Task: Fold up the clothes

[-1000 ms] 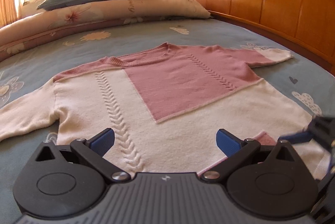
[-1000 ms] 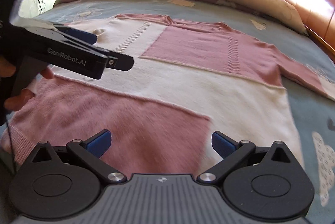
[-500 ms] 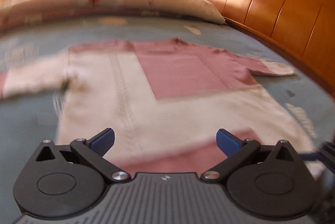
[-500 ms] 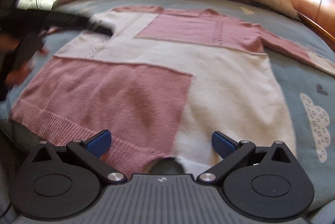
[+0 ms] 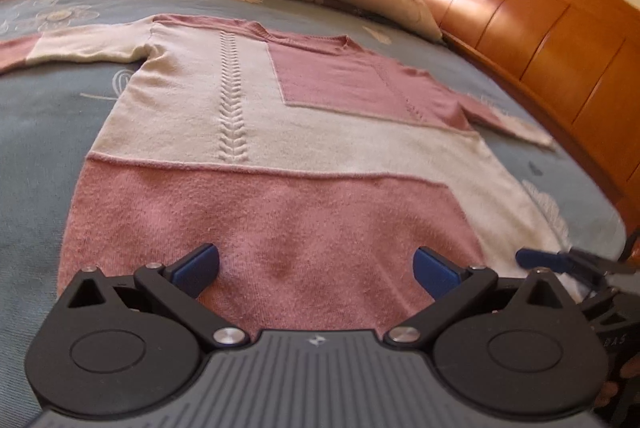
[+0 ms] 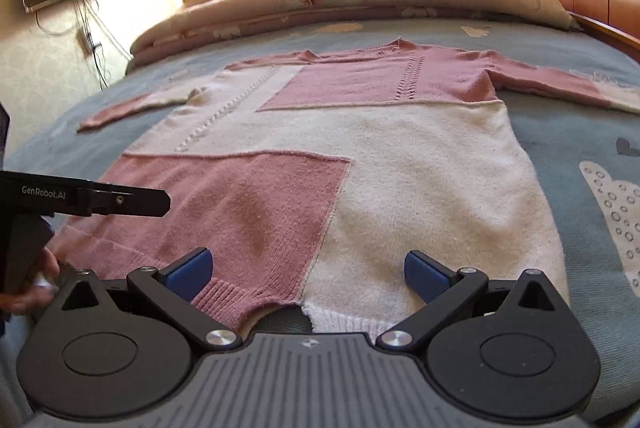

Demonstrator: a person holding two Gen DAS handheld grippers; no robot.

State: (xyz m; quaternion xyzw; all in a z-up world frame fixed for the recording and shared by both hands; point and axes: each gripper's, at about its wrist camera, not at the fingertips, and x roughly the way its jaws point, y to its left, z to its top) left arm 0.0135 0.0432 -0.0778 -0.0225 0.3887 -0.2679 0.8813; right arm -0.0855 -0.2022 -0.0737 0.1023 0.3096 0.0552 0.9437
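Since a second ago the left tongs [image 5: 316,268] have been drawn back to the hem of the sweater [image 5: 280,131], whose lower pink panel is now seen. The sweater lies flat on the bed [image 6: 560,131]. Both tongs, right tongs [image 6: 308,270] included, are spread. "GenRobot.AI" is read on the left tongs.

A pink-and-cream sweater [image 6: 400,163] lies flat on the bed [image 6: 580,131], the right gripper [image 6: 306,274] spread wide over its hem, the left gripper [image 6: 132,201] above the sweater's pink corner.

hand-held gripper [image 6: 306,270] | black body | blue pads [image 6: 188,270] | "GenRobot.AI" marking
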